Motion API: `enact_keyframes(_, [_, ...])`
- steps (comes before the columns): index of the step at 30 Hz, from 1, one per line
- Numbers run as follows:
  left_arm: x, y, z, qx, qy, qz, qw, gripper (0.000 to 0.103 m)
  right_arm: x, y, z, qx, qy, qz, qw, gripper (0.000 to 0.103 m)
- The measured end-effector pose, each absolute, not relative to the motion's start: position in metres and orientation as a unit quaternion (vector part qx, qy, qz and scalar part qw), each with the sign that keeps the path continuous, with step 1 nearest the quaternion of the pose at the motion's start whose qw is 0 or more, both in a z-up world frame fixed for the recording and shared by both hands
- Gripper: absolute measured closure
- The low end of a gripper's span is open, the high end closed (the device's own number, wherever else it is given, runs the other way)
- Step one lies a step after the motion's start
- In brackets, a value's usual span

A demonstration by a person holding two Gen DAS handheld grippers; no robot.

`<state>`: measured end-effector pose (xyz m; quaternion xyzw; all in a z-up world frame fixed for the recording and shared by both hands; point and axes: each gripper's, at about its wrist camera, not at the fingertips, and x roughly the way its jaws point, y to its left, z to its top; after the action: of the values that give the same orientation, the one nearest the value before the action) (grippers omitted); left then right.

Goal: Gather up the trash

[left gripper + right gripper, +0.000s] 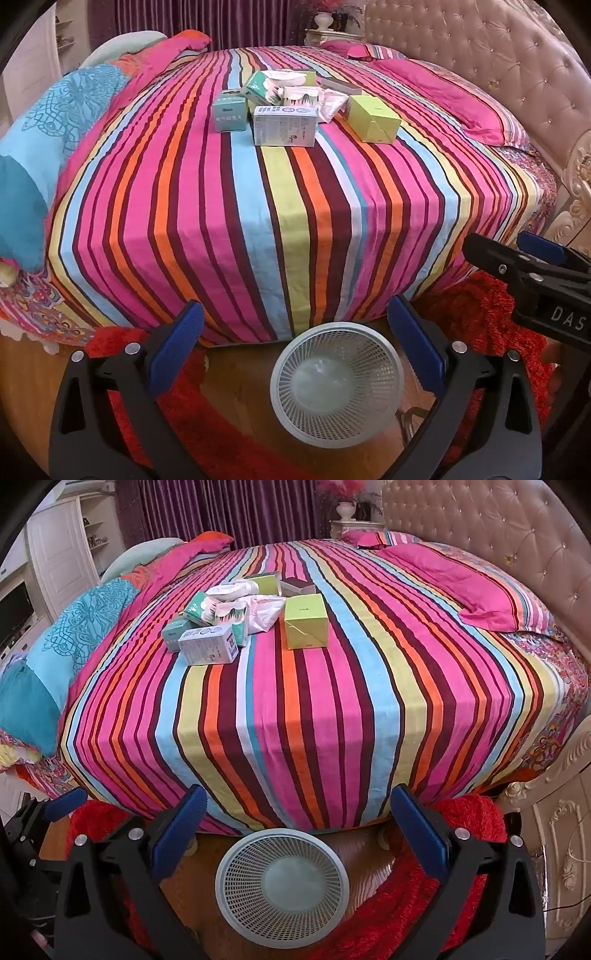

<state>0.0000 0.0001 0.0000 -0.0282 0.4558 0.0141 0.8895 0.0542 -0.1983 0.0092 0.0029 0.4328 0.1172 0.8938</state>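
Observation:
A pile of trash lies far back on the striped bed point(295, 229): a pale blue-white box point(285, 126), a teal box point(229, 115), a lime-green box point(373, 119), a green tissue pack point(260, 85) and crumpled wrappers point(332, 103). In the right wrist view the same pile shows with the white box point(208, 644) and the lime box point(306, 621). A white mesh wastebasket point(334, 384) stands on the floor at the bed's foot, also in the right wrist view point(282, 884). My left gripper point(295, 332) is open and empty above the basket. My right gripper point(298, 818) is open and empty too.
A tufted headboard point(498, 59) stands at the right, with pink pillows point(443, 96) before it. A blue patterned quilt point(55, 122) lies at the bed's left. A red shaggy rug point(443, 886) covers the wooden floor. The right gripper shows at the left wrist view's right edge point(532, 266).

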Motion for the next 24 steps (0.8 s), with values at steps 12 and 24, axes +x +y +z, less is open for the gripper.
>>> enact_keyframes(12, [-0.0003,-0.0024,0.0009,-0.032,0.451,0.016,0.892,0.006,0.0524,-0.2019,0.0073,0.001,0.427,0.112,0.897,0.008])
enact_keyframes(24, [-0.0002,0.0036,0.0026,-0.04,0.451,0.014,0.892,0.006,0.053,-0.2008,0.014,-0.006,0.423,0.106,0.9,0.008])
